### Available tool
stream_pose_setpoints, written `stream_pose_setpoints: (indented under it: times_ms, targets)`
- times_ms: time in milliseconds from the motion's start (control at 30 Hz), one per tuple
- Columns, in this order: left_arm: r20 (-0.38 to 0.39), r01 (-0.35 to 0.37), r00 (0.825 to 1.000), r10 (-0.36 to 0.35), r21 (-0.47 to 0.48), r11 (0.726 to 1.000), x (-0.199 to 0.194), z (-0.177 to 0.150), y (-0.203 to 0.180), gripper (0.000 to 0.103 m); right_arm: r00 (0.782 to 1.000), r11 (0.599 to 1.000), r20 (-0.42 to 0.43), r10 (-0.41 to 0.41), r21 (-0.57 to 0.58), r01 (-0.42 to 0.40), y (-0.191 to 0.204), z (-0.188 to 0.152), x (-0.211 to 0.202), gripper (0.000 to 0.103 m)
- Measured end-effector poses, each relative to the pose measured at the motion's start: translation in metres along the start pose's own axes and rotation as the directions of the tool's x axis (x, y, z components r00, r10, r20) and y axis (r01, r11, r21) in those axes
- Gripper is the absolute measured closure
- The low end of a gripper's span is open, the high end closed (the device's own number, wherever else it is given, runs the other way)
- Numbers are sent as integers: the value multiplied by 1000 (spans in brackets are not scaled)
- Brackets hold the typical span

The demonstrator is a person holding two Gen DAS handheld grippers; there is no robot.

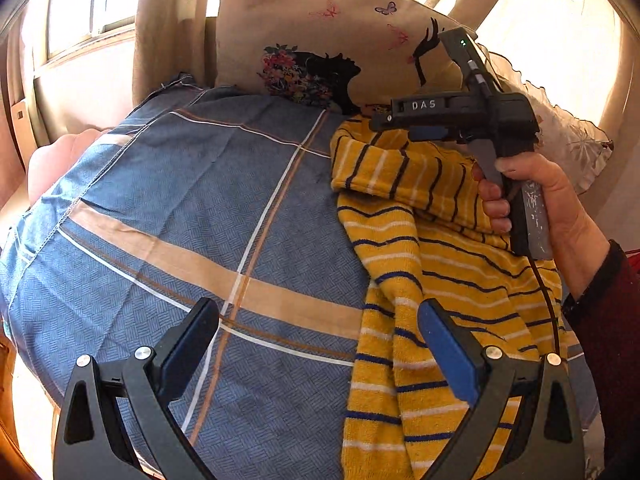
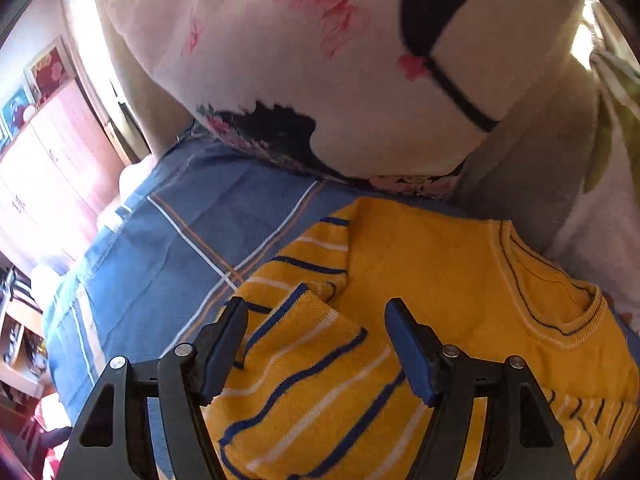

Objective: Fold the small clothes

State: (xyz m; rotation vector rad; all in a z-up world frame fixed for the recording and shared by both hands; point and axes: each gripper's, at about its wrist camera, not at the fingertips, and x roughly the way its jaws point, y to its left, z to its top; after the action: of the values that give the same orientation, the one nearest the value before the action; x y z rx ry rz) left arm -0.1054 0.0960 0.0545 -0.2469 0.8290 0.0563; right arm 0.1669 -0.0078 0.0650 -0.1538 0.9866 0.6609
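Note:
A small yellow sweater with blue and white stripes [image 1: 432,240] lies on the blue plaid bedsheet [image 1: 200,208], on its right side. My left gripper [image 1: 320,344] is open and empty, low over the sweater's near left edge. My right gripper [image 2: 316,344] is open just above a folded striped sleeve [image 2: 304,368] with the sweater's plain yellow chest [image 2: 424,264] and neckline [image 2: 560,304] beyond. The right gripper also shows in the left wrist view [image 1: 460,116], held by a hand over the sweater's far end.
A beige pillow with butterflies and a black silhouette print [image 1: 320,40] stands at the bed's far end. A lace-edged cloth [image 1: 568,132] lies at the right. A wooden cabinet [image 2: 44,148] stands left of the bed. The sheet's left edge [image 1: 48,224] drops off.

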Motion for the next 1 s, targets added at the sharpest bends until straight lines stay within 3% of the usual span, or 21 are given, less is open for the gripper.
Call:
stream_pose_setpoints:
  times_ms: [33, 67, 200, 300, 367, 400, 467, 533, 600, 733, 833, 900, 1000]
  targets:
    - [3, -3, 1000, 3, -6, 1000, 0, 1, 6, 4, 999, 1000, -40, 5, -15, -6, 2, -2, 7, 76]
    - [4, -6, 1000, 6, -12, 1000, 0, 2, 11, 4, 997, 1000, -70, 19, -14, -21, 3, -3, 11, 92]
    - [2, -4, 1000, 4, -37, 999, 3, 6, 29, 4, 997, 997, -19, -73, 2, 73, -2, 9, 4, 92]
    - [5, -5, 1000, 5, -43, 999, 3, 5, 34, 4, 976, 975, 33, -216, 54, 214, -11, 27, 2, 92]
    - [0, 4, 1000, -4, -51, 999, 2, 4, 36, 4, 919, 921, 64, -389, 34, 387, -9, 32, 8, 88]
    - [0, 7, 1000, -7, -55, 998, 1, 4, 37, 4, 908, 910, 56, -415, 29, 414, -9, 31, 13, 87]
    - [9, 8, 1000, -8, -58, 998, -3, 2, 39, 4, 937, 937, 22, -349, 41, 348, -14, 24, 12, 86]
    - [19, 5, 1000, -4, -62, 998, -8, 0, 42, 4, 955, 954, 54, -293, 91, 287, -22, 8, -13, 76]
    - [24, 5, 1000, -3, -74, 997, -11, 0, 47, 4, 965, 962, 92, -244, 152, 228, -39, -16, -49, 50]
    - [18, 13, 1000, -11, -95, 995, -9, -2, 52, 4, 946, 928, 125, -298, 269, 256, -91, -80, -119, 47]
    - [1, 31, 1000, -31, -102, 994, -3, -3, 47, 4, 922, 873, 63, -382, 353, 337, -134, -125, -145, 47]
    - [-16, 47, 999, -49, -99, 994, 0, -4, 39, 4, 927, 845, 28, -374, 423, 328, -159, -149, -149, 47]
    - [-27, 62, 998, -65, -80, 995, -2, -7, 24, 4, 950, 840, 64, -305, 489, 237, -174, -166, -147, 47]
